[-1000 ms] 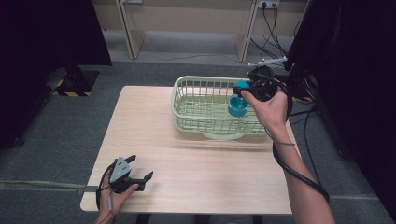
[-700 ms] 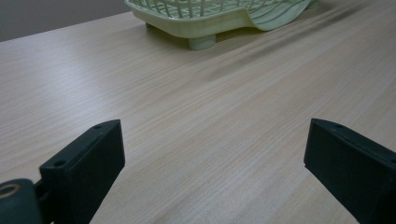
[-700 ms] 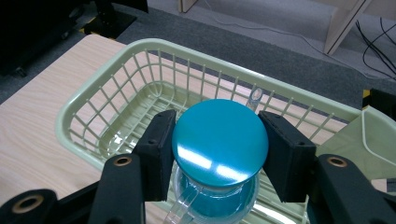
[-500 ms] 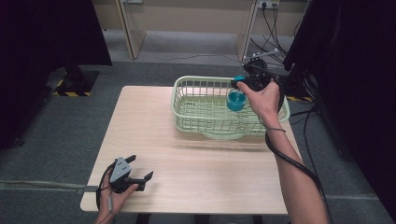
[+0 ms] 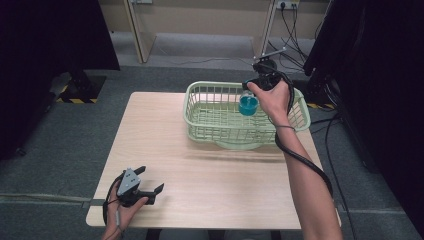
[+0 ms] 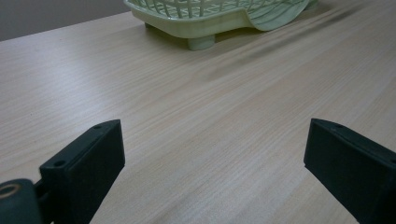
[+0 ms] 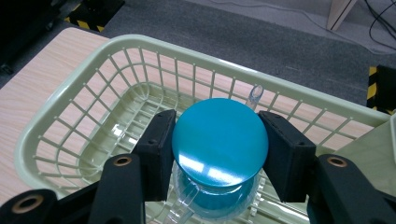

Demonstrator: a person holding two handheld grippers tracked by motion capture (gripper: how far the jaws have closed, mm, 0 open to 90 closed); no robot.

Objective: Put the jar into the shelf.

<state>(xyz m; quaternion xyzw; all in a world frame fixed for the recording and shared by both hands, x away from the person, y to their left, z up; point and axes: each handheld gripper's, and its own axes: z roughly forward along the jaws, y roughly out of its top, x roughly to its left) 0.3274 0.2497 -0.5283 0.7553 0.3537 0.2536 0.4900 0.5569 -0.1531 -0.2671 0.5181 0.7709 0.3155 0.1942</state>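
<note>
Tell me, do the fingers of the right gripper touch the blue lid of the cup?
Touching. In the right gripper view, both black fingers press against opposite sides of the round blue lid, with no gap visible.

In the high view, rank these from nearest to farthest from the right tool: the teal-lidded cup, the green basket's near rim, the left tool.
1. Teal-lidded cup: clamped in the right tool, over the basket's right half.
2. Green basket's near rim: just below the cup, toward the person.
3. Left tool: resting at the table's near-left corner, jaws open.
</note>
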